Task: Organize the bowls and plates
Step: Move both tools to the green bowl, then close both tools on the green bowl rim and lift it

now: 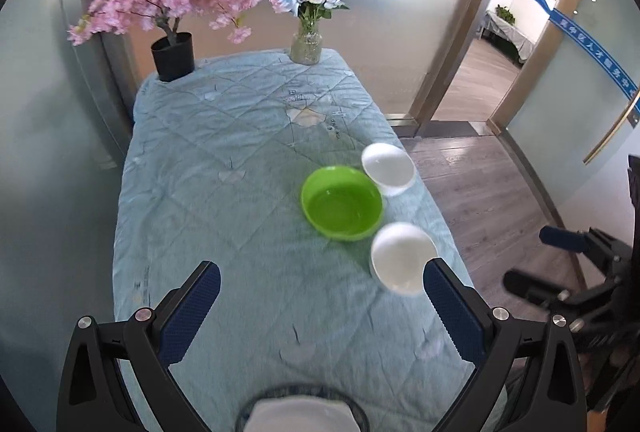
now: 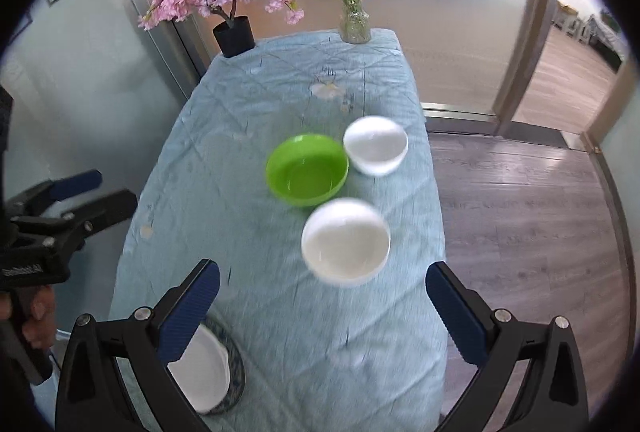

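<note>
Hovering above the quilted table (image 2: 248,119), both the left gripper (image 1: 320,306) and right gripper (image 2: 322,306) gape wide, empty; the near white bowl (image 2: 346,242) looks hard, smooth, breakable, best pinched at its rim; the green bowl (image 2: 307,169) seems light plastic.

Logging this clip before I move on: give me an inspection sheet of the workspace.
Surface: table under a light blue quilted cloth.
Job's things: green bowl, far white bowl, near white bowl, all empty; white dish on a blue-rimmed plate at the near edge.
Clutter: potted pink blossom tree, glass vase of flowers.
Grippers: left claw and right claw open, holding nothing.
Cables: nothing seen.
Surroundings: frosted glass walls, wood floor, open doorway.
</note>
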`<state>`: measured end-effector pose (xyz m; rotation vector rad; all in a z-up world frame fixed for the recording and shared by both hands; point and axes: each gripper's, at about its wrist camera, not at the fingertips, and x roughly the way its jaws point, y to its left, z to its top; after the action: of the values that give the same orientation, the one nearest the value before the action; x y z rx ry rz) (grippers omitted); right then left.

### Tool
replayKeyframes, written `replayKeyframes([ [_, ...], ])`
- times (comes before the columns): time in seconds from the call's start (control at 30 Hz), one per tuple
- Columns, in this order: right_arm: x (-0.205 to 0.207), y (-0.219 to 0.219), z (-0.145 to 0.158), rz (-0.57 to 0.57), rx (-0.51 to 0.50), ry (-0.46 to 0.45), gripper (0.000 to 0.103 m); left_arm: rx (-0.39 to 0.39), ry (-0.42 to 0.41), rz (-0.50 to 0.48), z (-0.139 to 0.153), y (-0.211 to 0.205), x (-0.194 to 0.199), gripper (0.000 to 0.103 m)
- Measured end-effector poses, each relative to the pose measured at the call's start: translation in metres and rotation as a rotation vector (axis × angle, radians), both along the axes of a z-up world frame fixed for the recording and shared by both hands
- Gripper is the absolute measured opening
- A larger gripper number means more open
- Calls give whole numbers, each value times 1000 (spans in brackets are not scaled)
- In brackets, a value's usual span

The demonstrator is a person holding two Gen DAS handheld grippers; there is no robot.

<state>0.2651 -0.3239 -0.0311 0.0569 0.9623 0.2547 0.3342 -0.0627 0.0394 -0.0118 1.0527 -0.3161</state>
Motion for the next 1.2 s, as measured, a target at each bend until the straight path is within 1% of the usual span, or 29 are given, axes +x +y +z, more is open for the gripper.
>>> replayKeyframes([
  [0.1,55,-15,1,-9,92,75,102,-11,27,-27,-5,-9,45,102],
  [0.17,81,-20,-6,-28,101,119,99,-27,62,-43,-17,-13,81,102],
  [0.2,94,-20,-12,-33,98,150,98,-33,79,-47,-24,-16,95,101],
  [0.27,119,-13,-27,-20,82,201,90,-46,112,-49,-38,-18,119,100],
  [0.3,128,-9,-35,-17,77,224,88,-55,130,-52,-46,-20,128,99],
  [0.33,139,-4,-47,-16,83,256,85,-69,157,-61,-56,-22,142,96],
  [0.4,152,0,-61,-18,111,291,84,-70,196,-76,-75,-28,160,91],
  [0.47,164,2,-77,-50,135,317,82,-64,225,-76,-93,-31,168,88],
  [0.5,170,2,-87,-72,143,332,80,-59,237,-78,-101,-33,171,81],
  [0.53,176,2,-97,-90,149,350,77,-53,260,-82,-114,-35,178,76],
  [0.57,182,2,-104,-102,153,364,73,-57,277,-84,-124,-37,182,76],
  [0.6,188,2,-116,-120,156,385,71,-62,286,-86,-131,-38,181,74],
  [0.7,200,4,-133,-133,155,408,65,-59,331,-89,-162,-43,191,63],
  [0.73,203,6,-140,-135,157,416,58,-58,342,-89,-169,-43,193,59],
  [0.77,205,6,-143,-135,161,422,54,-57,351,-90,-177,-44,195,57],
  [0.83,209,9,-152,-127,168,432,53,-51,364,-90,-190,-45,199,53],
  [0.87,210,11,-155,-123,166,433,50,-52,372,-91,-198,-45,201,51],
  [0.9,212,11,-158,-119,169,435,49,-55,378,-92,-205,-45,204,47],
  [0.93,213,12,-163,-113,181,442,42,-56,383,-94,-208,-46,206,42],
  [0.97,214,12,-166,-113,190,447,33,-52,390,-98,-213,-47,207,40],
  [1.0,215,12,-169,-118,196,452,30,-51,395,-100,-216,-48,208,30],
  [1.03,215,11,-173,-131,191,458,22,-54,404,-107,-220,-49,208,19],
  [1.07,216,10,-174,-141,187,459,17,-60,417,-115,-224,-51,209,15],
  [1.1,216,8,-176,-149,192,461,14,-57,422,-122,-227,-53,209,12],
  [1.13,216,9,-178,-150,201,464,9,-52,420,-126,-228,-54,210,7],
  [1.17,216,11,-178,-146,197,463,6,-47,419,-130,-230,-55,210,5],
  [1.2,217,13,-177,-142,187,460,6,-49,420,-129,-231,-55,210,4],
])
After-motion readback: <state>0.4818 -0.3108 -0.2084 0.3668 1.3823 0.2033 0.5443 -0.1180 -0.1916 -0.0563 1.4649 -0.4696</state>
